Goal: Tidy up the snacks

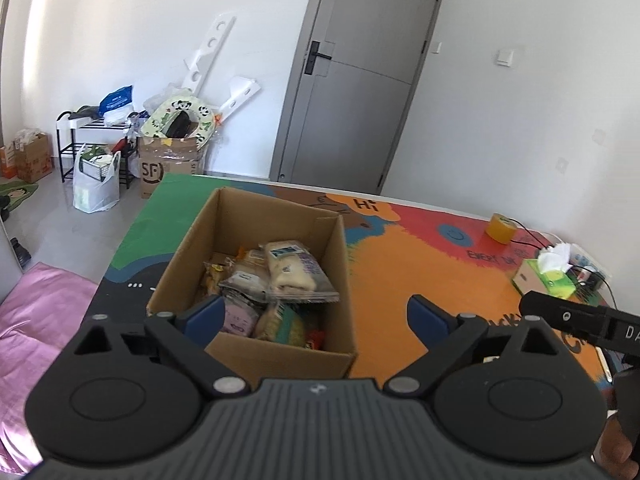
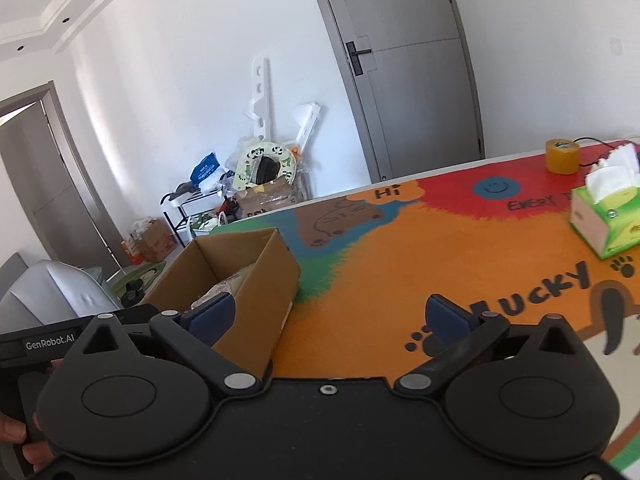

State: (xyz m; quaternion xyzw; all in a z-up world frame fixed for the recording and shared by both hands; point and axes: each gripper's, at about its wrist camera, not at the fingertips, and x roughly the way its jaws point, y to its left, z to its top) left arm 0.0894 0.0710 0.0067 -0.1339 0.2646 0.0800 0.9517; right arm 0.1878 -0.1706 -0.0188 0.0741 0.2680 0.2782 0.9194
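Observation:
An open cardboard box point(image 1: 276, 344) stands on the colourful table mat point(image 1: 400, 264) and holds several snack packets point(image 1: 288, 272) piled inside. My left gripper point(image 1: 316, 316) is open and empty, held above the box's near edge. The box point(image 2: 256, 280) also shows in the right wrist view at the left, with a packet point(image 2: 228, 286) just visible inside. My right gripper point(image 2: 330, 316) is open and empty, to the right of the box above the mat point(image 2: 400, 264). The right gripper's body point(image 1: 580, 320) shows at the right of the left wrist view.
A green tissue box point(image 2: 604, 220) and a roll of yellow tape point(image 2: 562, 156) sit at the table's right. A grey door point(image 1: 352, 76) is behind. Boxes, bags and a black rack point(image 1: 104, 144) crowd the floor at the far left. A pink cloth point(image 1: 36, 316) lies beside the table.

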